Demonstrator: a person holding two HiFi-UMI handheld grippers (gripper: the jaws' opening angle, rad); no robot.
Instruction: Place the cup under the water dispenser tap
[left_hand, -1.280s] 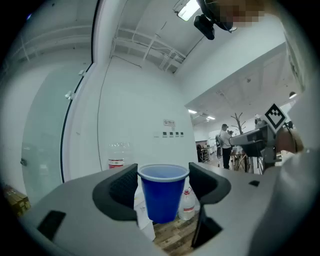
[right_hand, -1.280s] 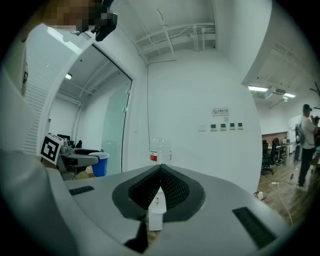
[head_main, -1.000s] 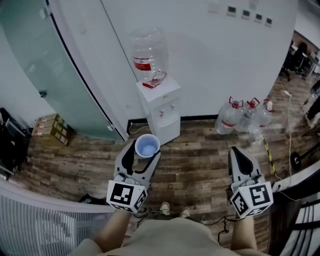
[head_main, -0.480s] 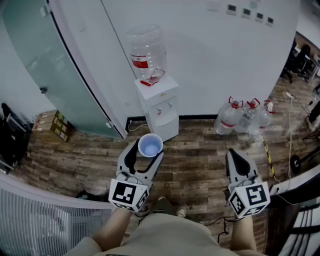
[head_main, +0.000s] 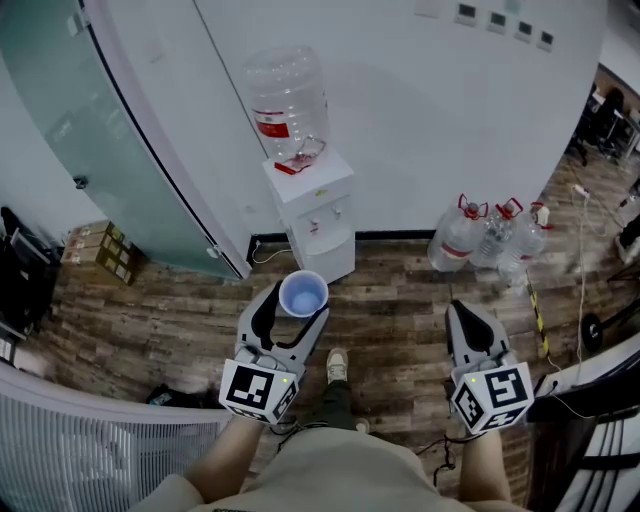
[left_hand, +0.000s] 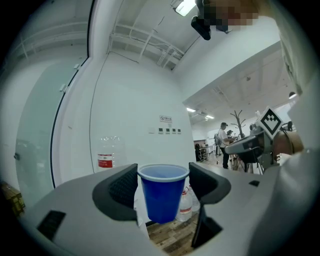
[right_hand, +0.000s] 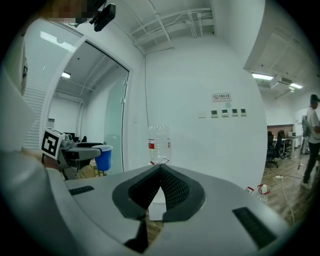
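only its own view shows left gripper (left_hand: 163, 176) seemingly clamping the cup (left_hand: 161, 200).

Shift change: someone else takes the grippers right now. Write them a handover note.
Left gripper: shut on the blue cup, which is held upright by its sides.
Right gripper: jaws together, nothing in them.
Water dispenser: against the white wall ahead, across a stretch of wood floor, with its bottle on top. In the head view, spare bottles stand on the floor to its right.
Done: the cup is in hand.
Left: carry the cup to the dispenser and set it under a tap.
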